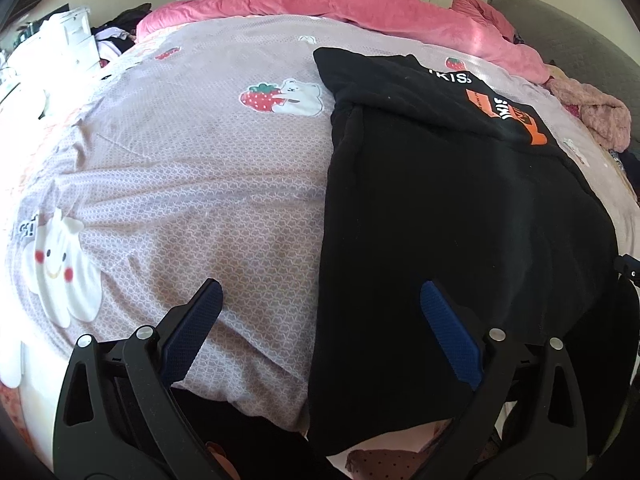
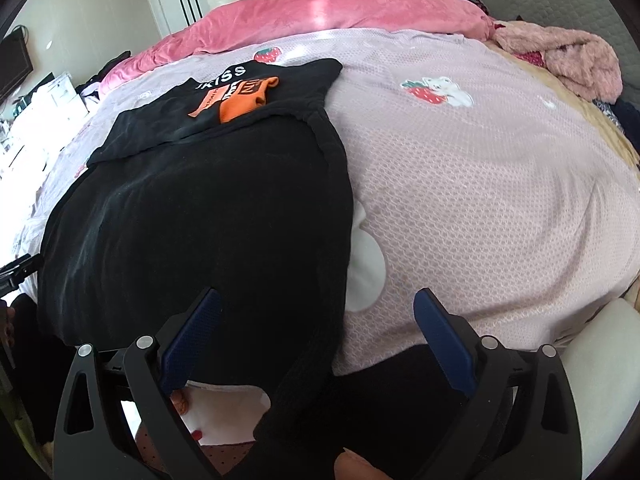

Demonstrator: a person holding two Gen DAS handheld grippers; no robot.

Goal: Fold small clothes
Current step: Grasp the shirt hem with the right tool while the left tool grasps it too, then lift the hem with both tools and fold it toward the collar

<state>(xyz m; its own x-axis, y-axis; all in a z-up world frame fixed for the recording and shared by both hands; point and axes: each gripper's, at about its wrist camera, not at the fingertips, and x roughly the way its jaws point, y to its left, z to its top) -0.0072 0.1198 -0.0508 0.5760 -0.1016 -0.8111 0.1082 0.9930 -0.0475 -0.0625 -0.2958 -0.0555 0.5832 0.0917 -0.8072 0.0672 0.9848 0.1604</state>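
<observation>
- Work surface: a bed (image 1: 168,168) covered with a lilac patterned sheet printed with strawberries and bears; a pink duvet (image 1: 360,4) is bunched along the far side
- Task item: a black garment (image 1: 460,200) with white lettering and an orange print (image 1: 508,116) lies on the sheet, reaching from mid-bed to the near edge, where its hem hangs over slightly. Its far portion appears already turned over on itself, so the printed panel sits on top
- In the right wrist view the same garment (image 2: 208,216) occupies the left half of the frame, its right edge running down towards the camera
- Left gripper (image 1: 320,320): jaws spread wide, holding nothing; one finger is over the bare sheet, the other over the black cloth, so it straddles the garment's left edge
- Right gripper (image 2: 316,320): jaws likewise spread wide and empty, straddling the garment's right edge near the hem
- Step in hand, as judged: both tools are lined up at the near corners ahead of a grasp; no fold of the near part has begun
- Next move calls for: lowering each gripper onto its edge, closing on the cloth alone without pinching the sheet beneath, then lifting both corners evenly and carrying them towards the printed end
</observation>
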